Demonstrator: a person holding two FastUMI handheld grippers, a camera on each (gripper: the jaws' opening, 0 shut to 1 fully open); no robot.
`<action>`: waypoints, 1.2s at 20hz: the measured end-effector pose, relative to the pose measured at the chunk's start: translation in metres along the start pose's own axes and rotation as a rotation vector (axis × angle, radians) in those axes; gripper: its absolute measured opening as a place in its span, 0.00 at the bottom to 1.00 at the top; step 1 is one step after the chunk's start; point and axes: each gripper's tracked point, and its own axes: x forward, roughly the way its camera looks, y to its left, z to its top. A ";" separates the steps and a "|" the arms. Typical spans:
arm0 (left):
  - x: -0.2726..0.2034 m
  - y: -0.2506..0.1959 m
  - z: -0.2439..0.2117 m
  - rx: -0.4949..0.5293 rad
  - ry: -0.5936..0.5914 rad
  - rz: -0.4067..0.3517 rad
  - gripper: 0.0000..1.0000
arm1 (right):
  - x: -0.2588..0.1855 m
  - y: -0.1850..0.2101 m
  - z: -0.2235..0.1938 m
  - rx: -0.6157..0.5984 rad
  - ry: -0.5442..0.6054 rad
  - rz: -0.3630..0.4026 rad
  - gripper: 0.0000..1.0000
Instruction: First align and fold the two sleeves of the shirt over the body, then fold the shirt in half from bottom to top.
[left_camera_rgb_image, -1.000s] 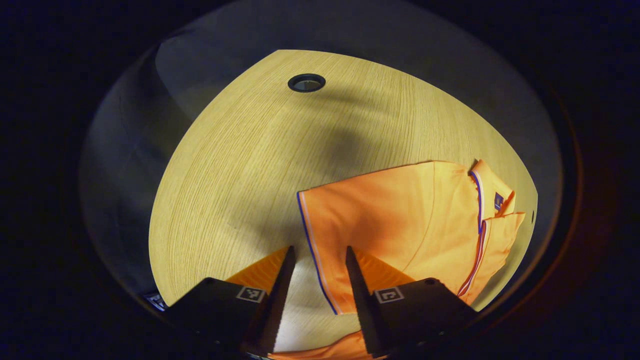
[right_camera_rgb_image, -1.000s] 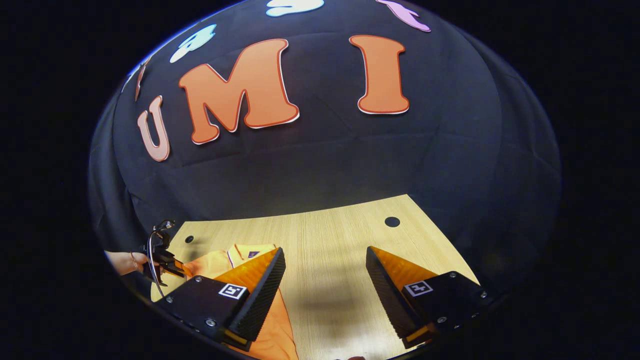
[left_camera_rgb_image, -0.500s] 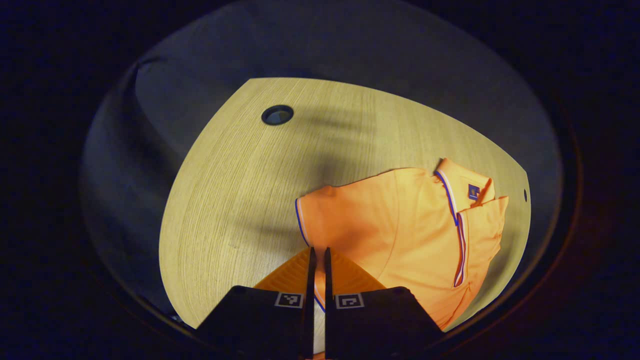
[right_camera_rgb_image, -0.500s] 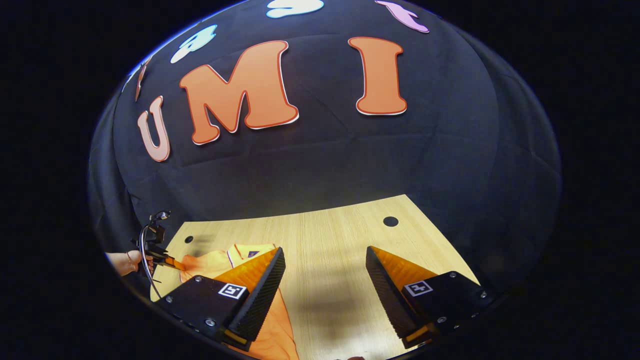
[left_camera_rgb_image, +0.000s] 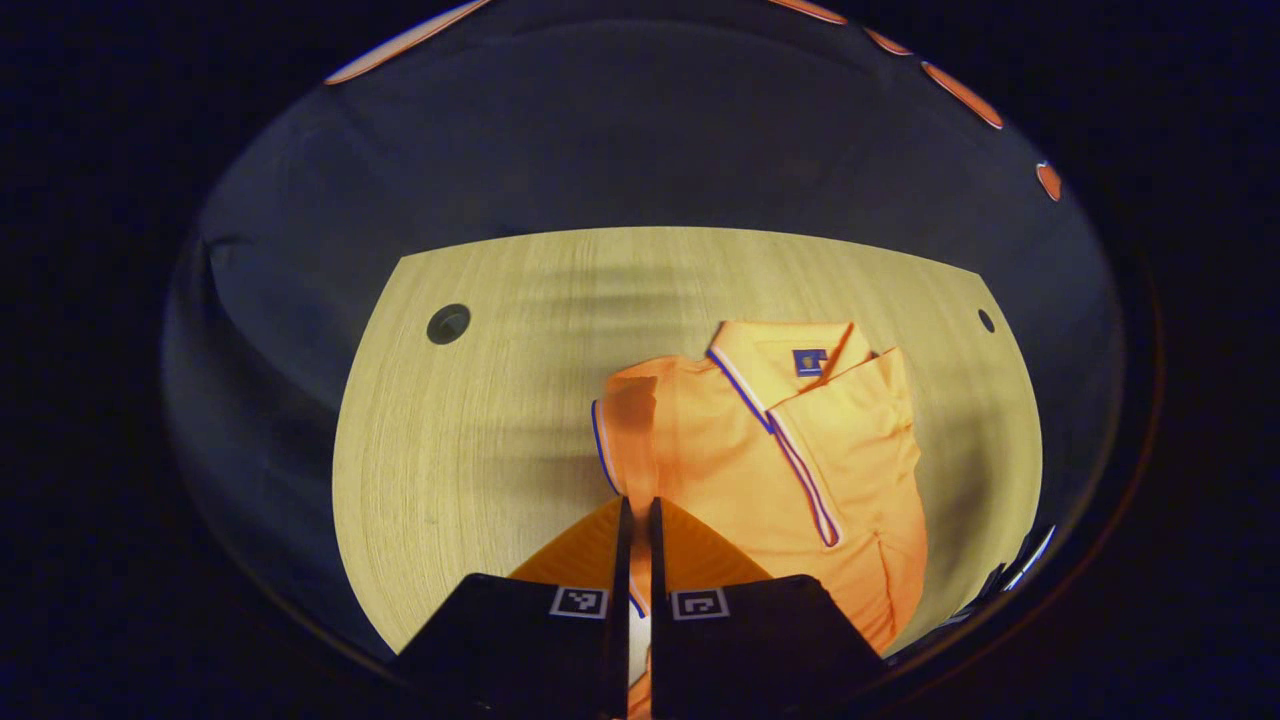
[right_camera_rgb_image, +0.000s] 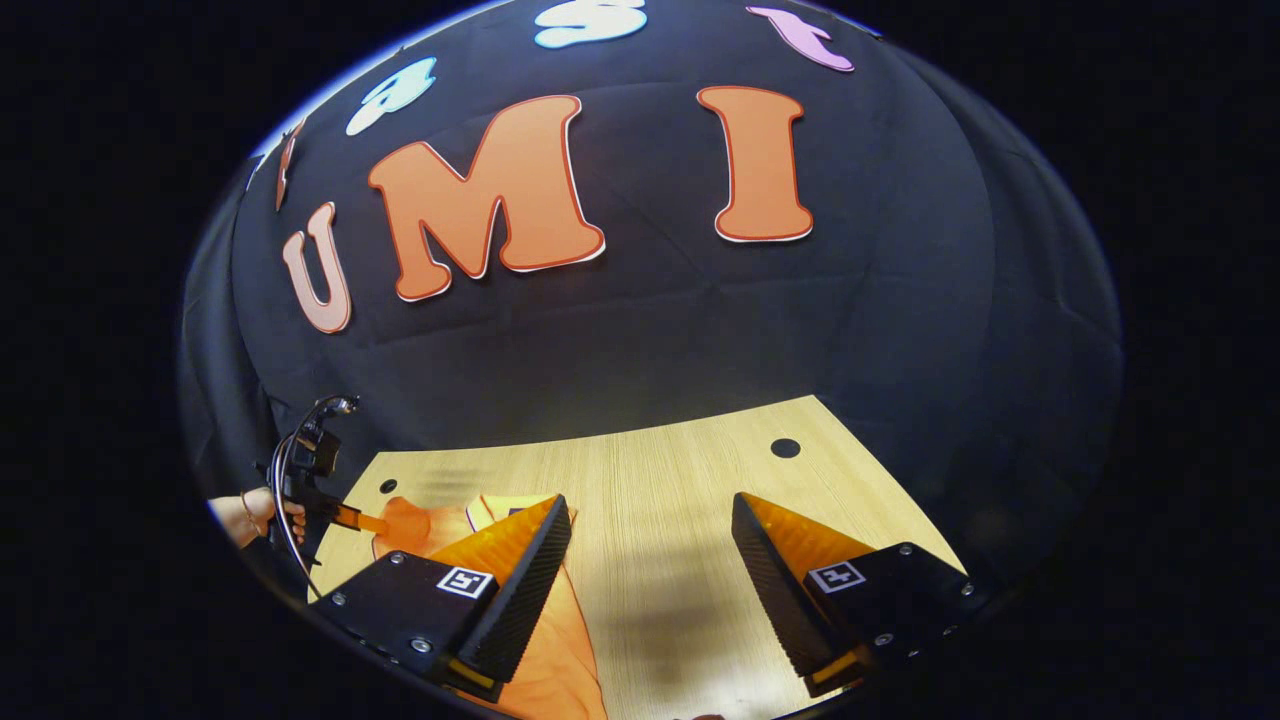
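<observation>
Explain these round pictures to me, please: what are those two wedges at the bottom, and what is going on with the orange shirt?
No robot here: a person holds a two-finger gripper in each hand, and a camera rides on each, looking along its fingers. In the left gripper view, the left gripper is shut on the sleeve of an orange shirt lying on a wooden table, lifting it toward the body. In the right gripper view, the right gripper hangs open above the table, holding nothing. Far off at its left edge you see the person's hand with the other gripper pulling the sleeve.
</observation>
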 end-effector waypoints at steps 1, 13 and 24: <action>-0.001 -0.011 0.001 0.006 0.002 -0.013 0.08 | -0.001 -0.001 0.000 0.002 -0.001 -0.001 0.99; 0.020 -0.140 -0.005 0.082 0.047 -0.156 0.09 | -0.017 -0.032 -0.019 0.028 0.038 -0.029 0.99; 0.025 -0.182 -0.015 0.015 0.054 -0.244 0.85 | -0.010 -0.031 -0.037 0.038 0.091 -0.025 0.99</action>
